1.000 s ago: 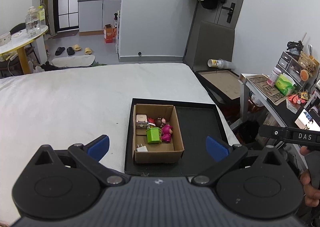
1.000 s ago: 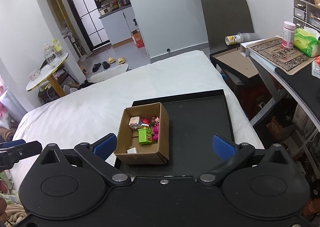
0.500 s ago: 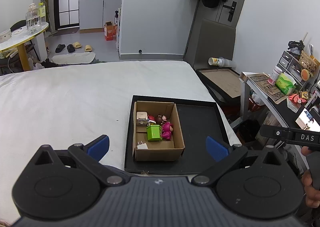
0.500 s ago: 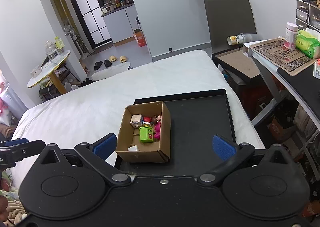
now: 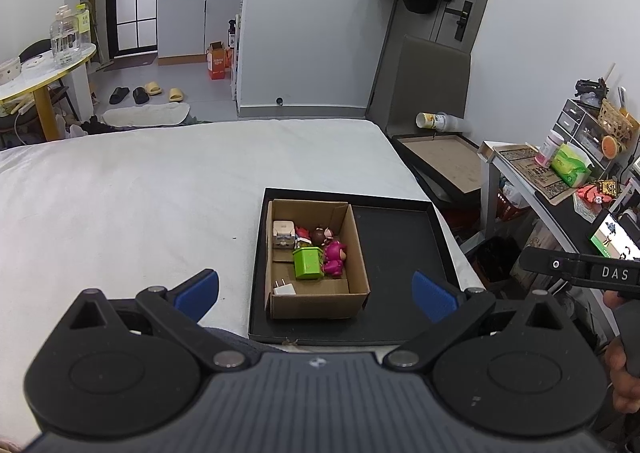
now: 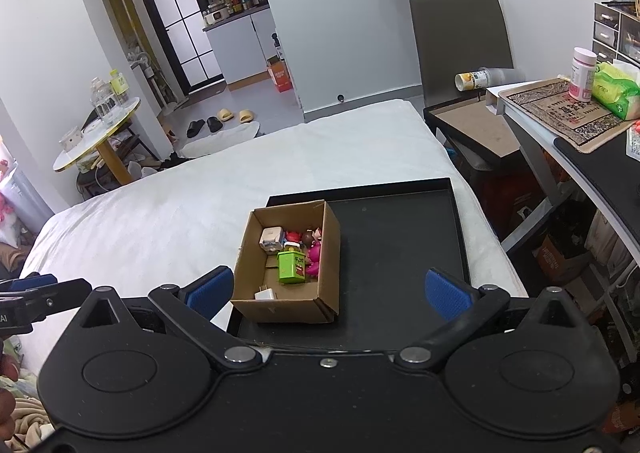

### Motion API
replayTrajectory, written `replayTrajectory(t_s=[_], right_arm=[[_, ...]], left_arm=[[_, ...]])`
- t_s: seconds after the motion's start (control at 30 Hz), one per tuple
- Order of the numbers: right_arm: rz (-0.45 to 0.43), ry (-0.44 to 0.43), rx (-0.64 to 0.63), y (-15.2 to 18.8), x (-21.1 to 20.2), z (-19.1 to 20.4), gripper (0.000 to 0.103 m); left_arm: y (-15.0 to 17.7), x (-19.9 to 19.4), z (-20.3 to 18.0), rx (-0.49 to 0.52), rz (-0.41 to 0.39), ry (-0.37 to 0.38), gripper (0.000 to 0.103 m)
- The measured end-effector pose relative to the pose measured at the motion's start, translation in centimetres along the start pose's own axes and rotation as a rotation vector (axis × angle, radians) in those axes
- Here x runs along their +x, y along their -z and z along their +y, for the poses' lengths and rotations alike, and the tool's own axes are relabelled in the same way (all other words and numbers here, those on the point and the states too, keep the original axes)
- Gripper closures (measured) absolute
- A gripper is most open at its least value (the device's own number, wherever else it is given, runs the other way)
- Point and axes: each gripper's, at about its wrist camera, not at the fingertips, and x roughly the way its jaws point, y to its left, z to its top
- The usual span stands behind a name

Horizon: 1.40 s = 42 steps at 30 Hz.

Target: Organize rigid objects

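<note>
The small rigid things, a green box (image 5: 307,263), a pink toy (image 5: 334,256) and a white plug (image 5: 284,288), lie together inside the cardboard box (image 5: 320,299). It stands in the left part of the black tray (image 5: 400,253) on the bed (image 5: 120,193), so the right part is free for sorting, I think. My left gripper (image 5: 316,291) and right gripper (image 6: 328,287) are both spread wide and hold nothing, above the near edge of the tray.

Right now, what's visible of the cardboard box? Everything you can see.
The box is brown corrugated cardboard, open-topped, rectangular, upright. It sits in the left part of the black tray, which lies on the white bed. Inside: a green tin, a white plug, a white cube, and small pink and red toys. No gripper touches it.
</note>
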Motion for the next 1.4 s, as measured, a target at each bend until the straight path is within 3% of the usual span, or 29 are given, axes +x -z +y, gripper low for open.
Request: replayTrajectory(t_s=[1.4], right_arm=[[0.005, 0.004, -0.007, -0.21, -0.53, -0.40, 0.000]], left_arm=[[-0.36, 0.82, -0.52, 0.000, 0.027, 0.014, 0.001]])
